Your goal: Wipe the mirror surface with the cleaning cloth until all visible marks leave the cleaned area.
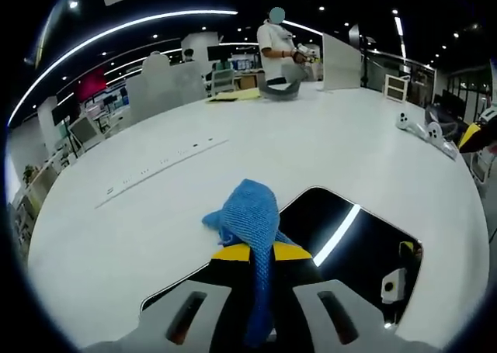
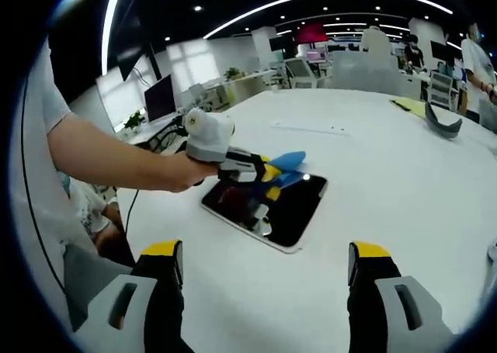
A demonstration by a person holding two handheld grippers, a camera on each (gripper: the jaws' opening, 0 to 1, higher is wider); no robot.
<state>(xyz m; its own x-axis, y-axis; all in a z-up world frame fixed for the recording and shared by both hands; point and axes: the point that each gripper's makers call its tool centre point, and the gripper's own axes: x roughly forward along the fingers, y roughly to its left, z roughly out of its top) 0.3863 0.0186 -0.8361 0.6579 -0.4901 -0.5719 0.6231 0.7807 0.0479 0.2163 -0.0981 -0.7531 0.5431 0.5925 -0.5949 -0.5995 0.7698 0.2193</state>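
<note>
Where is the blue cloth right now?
The blue cloth is pinched in the left hand-held gripper, bunched just above the dark mirror on the white table; the right gripper view shows it over the mirror's far edge.

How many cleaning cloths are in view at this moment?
1: a blue knitted cleaning cloth, clamped in the left tongs over the dark rectangular mirror on the white table. Others could lie outside the views.

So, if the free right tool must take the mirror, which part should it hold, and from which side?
Probably the near long edge of the mirror, coming low from the right tool's own side. The mirror lies flat and thin on the table, so only an edge offers a grip, and the left tool with the blue cloth occupies the far end.
</note>
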